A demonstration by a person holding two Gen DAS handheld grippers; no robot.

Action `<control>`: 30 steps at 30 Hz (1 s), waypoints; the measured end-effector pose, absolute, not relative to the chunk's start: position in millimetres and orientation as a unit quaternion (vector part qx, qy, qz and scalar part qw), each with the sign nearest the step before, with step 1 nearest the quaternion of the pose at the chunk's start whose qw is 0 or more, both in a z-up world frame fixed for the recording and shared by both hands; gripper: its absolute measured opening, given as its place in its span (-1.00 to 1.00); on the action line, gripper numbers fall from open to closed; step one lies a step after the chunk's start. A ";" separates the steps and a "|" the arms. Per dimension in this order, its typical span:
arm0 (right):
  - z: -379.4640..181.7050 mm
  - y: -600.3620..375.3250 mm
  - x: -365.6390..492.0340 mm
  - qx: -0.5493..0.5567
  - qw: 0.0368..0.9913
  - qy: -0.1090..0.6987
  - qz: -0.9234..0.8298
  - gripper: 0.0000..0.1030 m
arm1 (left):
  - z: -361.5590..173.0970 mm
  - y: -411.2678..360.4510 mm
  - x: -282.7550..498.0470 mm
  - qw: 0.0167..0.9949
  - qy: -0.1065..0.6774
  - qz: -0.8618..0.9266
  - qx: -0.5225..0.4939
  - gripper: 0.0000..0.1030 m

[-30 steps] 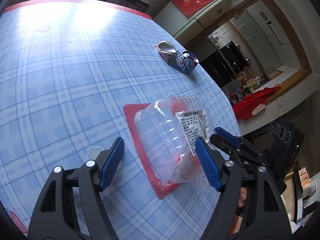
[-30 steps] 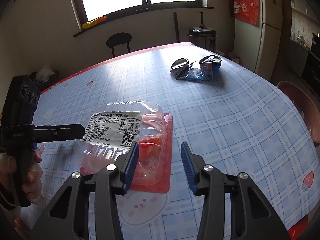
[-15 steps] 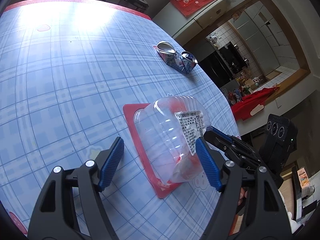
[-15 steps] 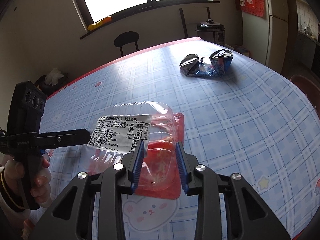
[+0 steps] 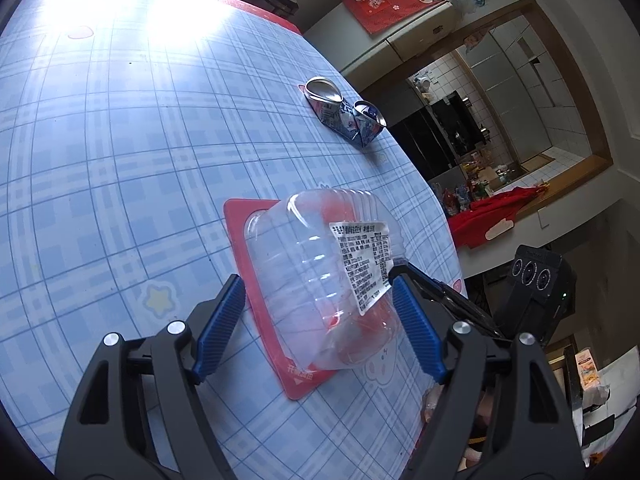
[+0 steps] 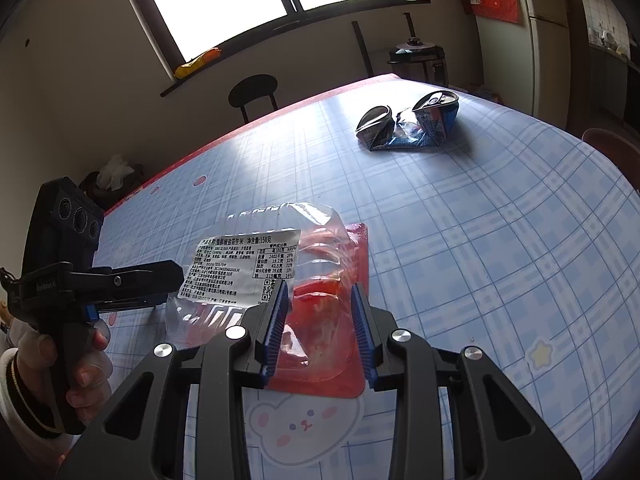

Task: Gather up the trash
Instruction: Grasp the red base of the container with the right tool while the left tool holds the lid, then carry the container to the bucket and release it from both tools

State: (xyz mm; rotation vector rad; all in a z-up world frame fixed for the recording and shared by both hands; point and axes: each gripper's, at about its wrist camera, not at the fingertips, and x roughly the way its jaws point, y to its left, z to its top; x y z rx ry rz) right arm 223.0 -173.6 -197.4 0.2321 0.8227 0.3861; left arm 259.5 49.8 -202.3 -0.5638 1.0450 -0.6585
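You're working over a blue plaid tabletop in a kitchen-side room. The clear clamshell is sitting by the near edge, crushed can toward the far edge. Your left gripper is gaping wide around the clamshell; the right gripper is narrowed onto its end.

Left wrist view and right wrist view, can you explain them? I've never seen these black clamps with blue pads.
They are hand-held two-finger grippers, one in each of a person's hands, each with a camera looking along its fingers. In its own view, the left gripper is open and straddles a clear plastic container on a red tray, on the blue checked table. The right gripper, seen from its own camera, appears closed on that container's near end. A crushed can lies farther back, untouched.
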 end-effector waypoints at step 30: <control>-125.9 -298.3 167.2 0.143 0.933 0.298 0.144 -0.37 | -102.1 -109.5 233.4 0.829 0.408 -0.374 -0.078 0.05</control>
